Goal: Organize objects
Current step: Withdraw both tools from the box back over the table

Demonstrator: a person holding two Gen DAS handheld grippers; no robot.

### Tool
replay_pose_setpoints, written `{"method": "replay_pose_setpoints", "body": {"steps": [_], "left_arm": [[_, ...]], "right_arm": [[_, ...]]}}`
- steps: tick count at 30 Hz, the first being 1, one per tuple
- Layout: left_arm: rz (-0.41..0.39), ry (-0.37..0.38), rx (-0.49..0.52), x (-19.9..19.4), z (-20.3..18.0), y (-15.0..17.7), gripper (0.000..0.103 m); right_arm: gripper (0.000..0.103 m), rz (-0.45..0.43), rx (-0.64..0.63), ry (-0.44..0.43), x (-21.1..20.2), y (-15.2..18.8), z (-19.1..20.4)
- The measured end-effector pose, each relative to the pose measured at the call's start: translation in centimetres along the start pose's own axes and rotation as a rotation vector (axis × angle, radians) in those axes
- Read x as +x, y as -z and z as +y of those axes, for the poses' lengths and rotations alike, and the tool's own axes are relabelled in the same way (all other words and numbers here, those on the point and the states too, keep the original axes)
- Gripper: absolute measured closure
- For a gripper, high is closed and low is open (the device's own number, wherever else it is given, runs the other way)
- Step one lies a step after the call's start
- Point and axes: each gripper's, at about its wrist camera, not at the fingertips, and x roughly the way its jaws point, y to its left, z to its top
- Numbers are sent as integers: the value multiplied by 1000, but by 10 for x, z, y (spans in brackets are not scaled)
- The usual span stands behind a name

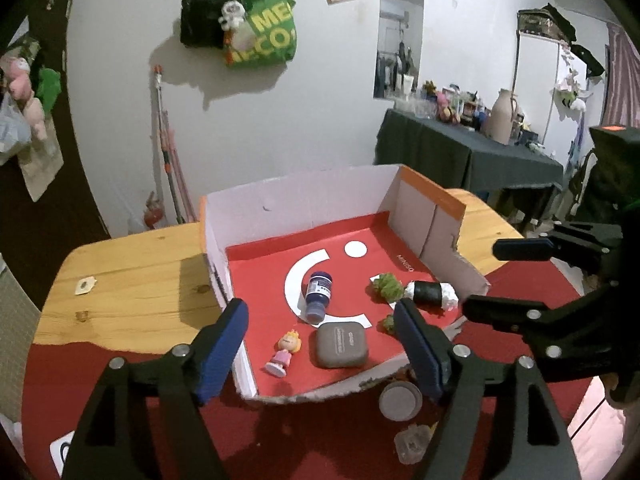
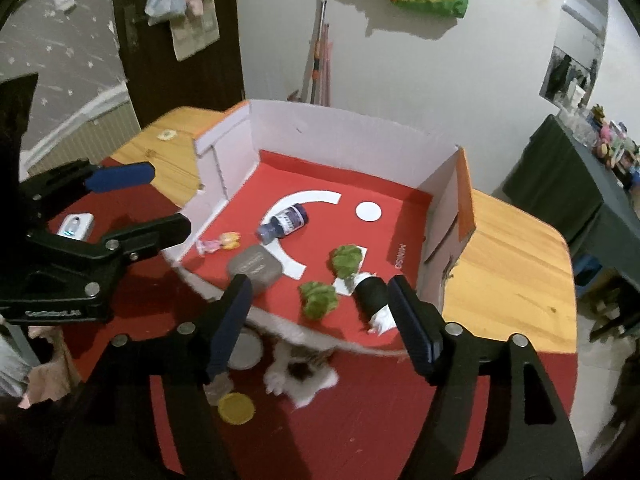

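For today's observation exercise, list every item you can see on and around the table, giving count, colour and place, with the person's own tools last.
Open cardboard box: 1, white walls, red floor, on the wooden table.
Dark blue plastic bottle: 1, lying on its side in the box.
Grey rounded case: 1, box floor, near front edge.
Pink doll figurine: 1, yellow hair, lying beside the case.
Green fuzzy clumps: 2, box floor, right part.
Black-and-white roll: 1, lying near the right wall.
Grey round disc: 1, on red cloth before the box.
Yellow round lid: 1, red cloth.
Left gripper: 1, black, blue pads, open.
Right gripper: 1, same, open.
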Motion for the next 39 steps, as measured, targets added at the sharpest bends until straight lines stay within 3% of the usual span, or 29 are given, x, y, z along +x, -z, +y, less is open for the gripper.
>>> {"method": "replay_pose_setpoints", "body": {"steps": [2,7,10,21,31,39], "left_arm": [[-19,4,-11,-8,-1,5,15],[-46,-15,-14,-18,-8,20,15],[-57,-39,-13,-20,-14,31,8],[-40,-86,-54,-14,-19,72,5],[58,-77,-73,8,-22,119,3],[103,-37,-74,18,-28,126,3]], "right_arm": [[27,-27,-6,7,-13,8,4],[26,-66,21,25,-27,29,11],[22,-81,43,15,-29,40,15],[16,-144,138,85,-16,82,17],[15,-103,258,63,18,122,10],[15,-88,266,81,21,130,5]]}}
